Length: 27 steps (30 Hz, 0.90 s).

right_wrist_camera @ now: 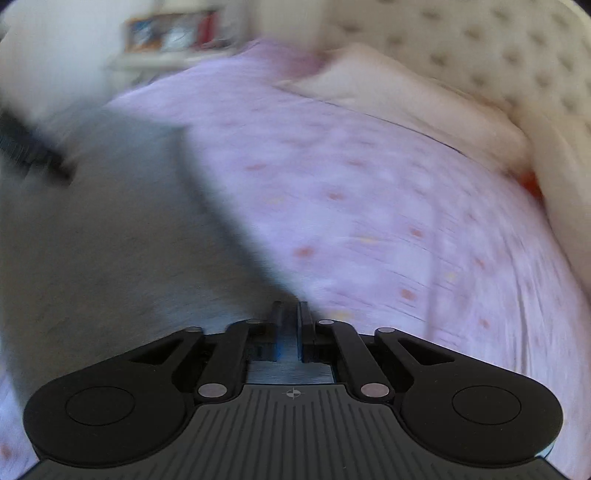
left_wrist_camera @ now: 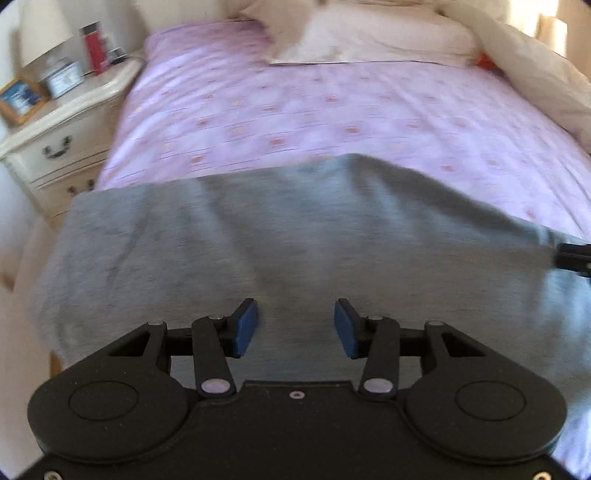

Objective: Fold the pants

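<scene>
pants (left_wrist_camera: 258, 236) — grey, spread flat across the near edge of the pink bedspread (left_wrist_camera: 332, 110). left gripper (left_wrist_camera: 295, 326) is held about half open over the cloth, nothing between its pads. right gripper (right_wrist_camera: 290, 317) is nearly closed at the fabric's right edge — whether cloth is pinched cannot be told. a fold seems under way; next, a firm edge grip is called for.

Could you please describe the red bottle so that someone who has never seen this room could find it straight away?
Start at the bed with its pink patterned cover, then look to the cream nightstand beside it. The red bottle stands upright near the back of the top, between a lampshade and the bed. It is the only red, tall thing there; the framed picture and small tin sit lower.
</scene>
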{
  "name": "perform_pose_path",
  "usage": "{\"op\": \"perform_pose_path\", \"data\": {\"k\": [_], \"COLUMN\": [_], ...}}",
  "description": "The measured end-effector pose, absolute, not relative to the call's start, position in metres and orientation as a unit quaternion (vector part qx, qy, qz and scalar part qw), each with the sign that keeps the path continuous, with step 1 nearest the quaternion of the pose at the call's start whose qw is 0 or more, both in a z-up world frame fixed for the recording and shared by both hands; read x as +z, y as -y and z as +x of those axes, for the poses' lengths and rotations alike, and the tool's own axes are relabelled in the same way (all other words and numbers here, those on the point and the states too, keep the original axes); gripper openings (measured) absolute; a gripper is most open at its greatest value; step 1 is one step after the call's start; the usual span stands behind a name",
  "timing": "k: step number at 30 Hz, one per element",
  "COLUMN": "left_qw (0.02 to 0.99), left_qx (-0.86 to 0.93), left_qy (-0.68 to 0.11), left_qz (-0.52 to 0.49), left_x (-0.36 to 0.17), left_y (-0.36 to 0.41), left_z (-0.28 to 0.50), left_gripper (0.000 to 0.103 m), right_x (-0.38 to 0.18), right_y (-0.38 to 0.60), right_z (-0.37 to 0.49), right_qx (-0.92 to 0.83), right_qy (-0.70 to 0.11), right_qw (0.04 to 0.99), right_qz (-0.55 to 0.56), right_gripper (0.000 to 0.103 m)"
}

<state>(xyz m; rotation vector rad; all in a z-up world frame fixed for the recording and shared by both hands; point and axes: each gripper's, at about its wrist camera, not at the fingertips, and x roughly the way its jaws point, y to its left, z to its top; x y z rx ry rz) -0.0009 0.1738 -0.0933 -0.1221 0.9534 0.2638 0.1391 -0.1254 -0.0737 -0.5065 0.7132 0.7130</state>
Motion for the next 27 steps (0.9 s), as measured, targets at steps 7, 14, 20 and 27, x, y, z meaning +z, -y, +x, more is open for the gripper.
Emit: {"op": "perform_pose_path", "data": {"k": [7, 14, 20, 27], "left_qw": [0.888, 0.880, 0.881, 0.884], "left_qx": [0.018, -0.001, 0.036, 0.002], "left_qy": [-0.460, -0.473, -0.470, -0.466], "left_qz": [-0.006, 0.040, 0.036, 0.028], "left_x": [-0.082, -0.098, -0.109, -0.083], "left_y": [-0.125, -0.107, -0.107, -0.091], "left_z": [0.044, 0.114, 0.135, 0.130], "left_gripper": [0.053, 0.055, 0.063, 0.056], "right_x": [-0.052, -0.069, -0.060, -0.050], "right_y": [0.178, 0.249, 0.301, 0.392], "right_z": [0.120, 0.092, 0.066, 0.041], "right_qx": [0.310, 0.213, 0.118, -0.065], "right_qy": [-0.378, -0.435, -0.451, -0.427], "right_qw": [0.851, 0.865, 0.880, 0.893], "right_qz": [-0.192, -0.131, -0.088, 0.125], "right_gripper": [0.009, 0.009, 0.011, 0.032]}}
